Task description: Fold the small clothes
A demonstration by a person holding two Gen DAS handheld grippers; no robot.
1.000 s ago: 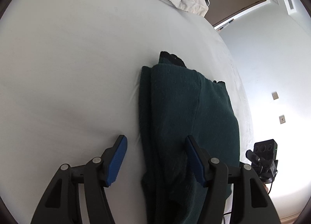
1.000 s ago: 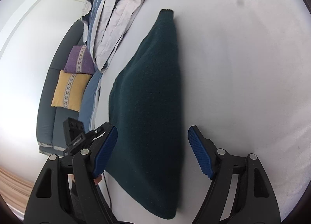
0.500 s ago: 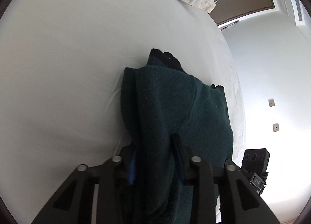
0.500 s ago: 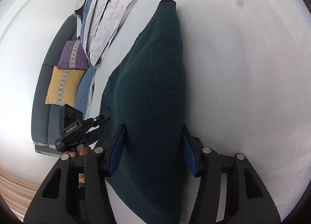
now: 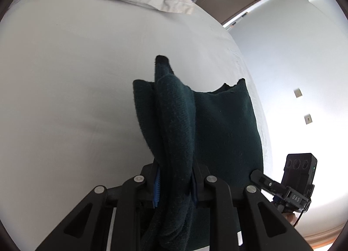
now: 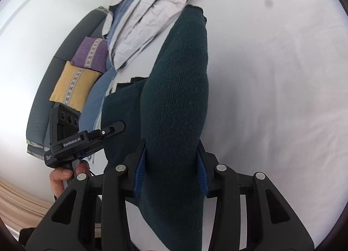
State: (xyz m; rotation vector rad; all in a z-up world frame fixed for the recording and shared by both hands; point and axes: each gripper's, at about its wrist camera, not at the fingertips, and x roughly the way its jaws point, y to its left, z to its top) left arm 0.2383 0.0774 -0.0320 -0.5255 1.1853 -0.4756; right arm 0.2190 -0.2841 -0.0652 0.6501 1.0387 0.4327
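Left wrist view: left gripper [image 5: 175, 182] and right gripper [image 6: 171, 164] each pinch the soft, limp dark-green knit sweater [image 5: 221, 129] at bunched folds above the bed [image 5: 76, 77].

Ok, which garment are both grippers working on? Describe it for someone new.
On the white bed sheet, below the crumpled pale bedding, lies a dark green knit sweater. Left gripper and right gripper both clamp it. It is the only dark, ribbed-knit item.
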